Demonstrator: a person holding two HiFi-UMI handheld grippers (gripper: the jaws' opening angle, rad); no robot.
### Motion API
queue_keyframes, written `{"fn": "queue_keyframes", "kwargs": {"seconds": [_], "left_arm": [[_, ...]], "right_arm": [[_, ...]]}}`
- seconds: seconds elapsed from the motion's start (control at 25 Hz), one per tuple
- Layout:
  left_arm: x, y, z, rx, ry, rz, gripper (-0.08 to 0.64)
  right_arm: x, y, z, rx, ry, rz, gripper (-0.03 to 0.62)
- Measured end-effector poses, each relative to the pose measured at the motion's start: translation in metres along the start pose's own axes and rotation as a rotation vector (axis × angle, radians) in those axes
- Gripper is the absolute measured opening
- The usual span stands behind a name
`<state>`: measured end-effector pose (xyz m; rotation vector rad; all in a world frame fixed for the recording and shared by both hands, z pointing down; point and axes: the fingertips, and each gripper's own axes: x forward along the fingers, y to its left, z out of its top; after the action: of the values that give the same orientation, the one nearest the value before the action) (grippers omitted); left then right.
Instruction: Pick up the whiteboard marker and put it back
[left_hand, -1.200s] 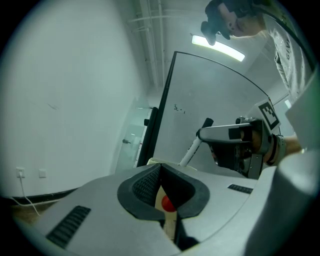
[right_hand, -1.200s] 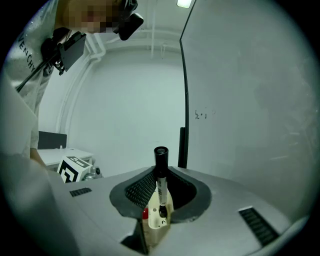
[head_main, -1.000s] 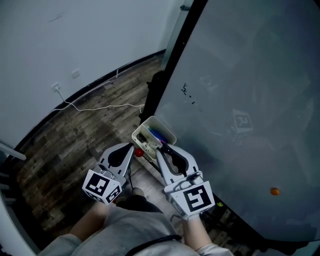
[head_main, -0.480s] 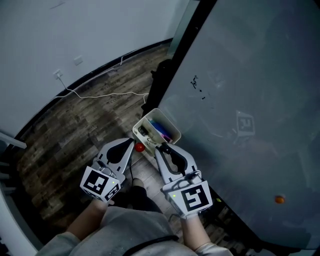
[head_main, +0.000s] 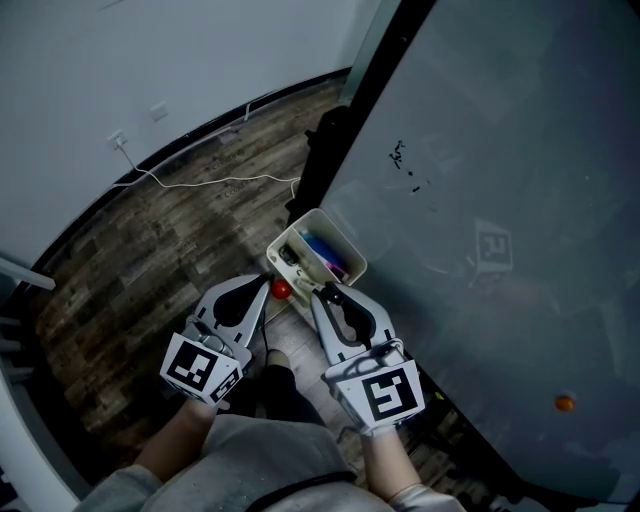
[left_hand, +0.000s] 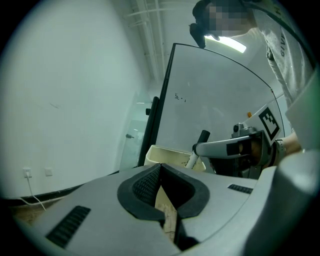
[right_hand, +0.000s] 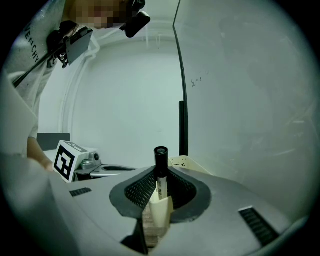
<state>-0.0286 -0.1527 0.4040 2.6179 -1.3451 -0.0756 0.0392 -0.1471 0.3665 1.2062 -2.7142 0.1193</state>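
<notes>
The person's right claw (head_main: 326, 293) stays clenched on a white whiteboard marker with a black cap (right_hand: 160, 162), held upright. Over the last second it has sunk slightly and now sits just beside the near edge of the cream plastic pen tray (head_main: 291, 238), which is fixed to the grey whiteboard (head_main: 500, 150). The put-back looks close. The left claw (head_main: 266, 288) is clenched on nothing, nearby. Coloured pens (head_main: 322, 252) already lie in the tray, and a small red round object (head_main: 282, 290) between the claws may crowd the drop.
</notes>
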Motion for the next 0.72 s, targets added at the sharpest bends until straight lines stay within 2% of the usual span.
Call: {"fn": "queue_keyframes", "kwargs": {"seconds": [0.24, 0.72], "left_arm": [[-0.003, 0.000, -0.001, -0.010, 0.000, 0.013, 0.015], [-0.006, 0.006, -0.012, -0.026, 0.012, 0.039, 0.015]], "right_arm": [[0.000, -0.001, -0.002, -0.001, 0.001, -0.005, 0.078], [0.009, 0.009, -0.002, -0.072, -0.011, 0.013, 0.078]]}}
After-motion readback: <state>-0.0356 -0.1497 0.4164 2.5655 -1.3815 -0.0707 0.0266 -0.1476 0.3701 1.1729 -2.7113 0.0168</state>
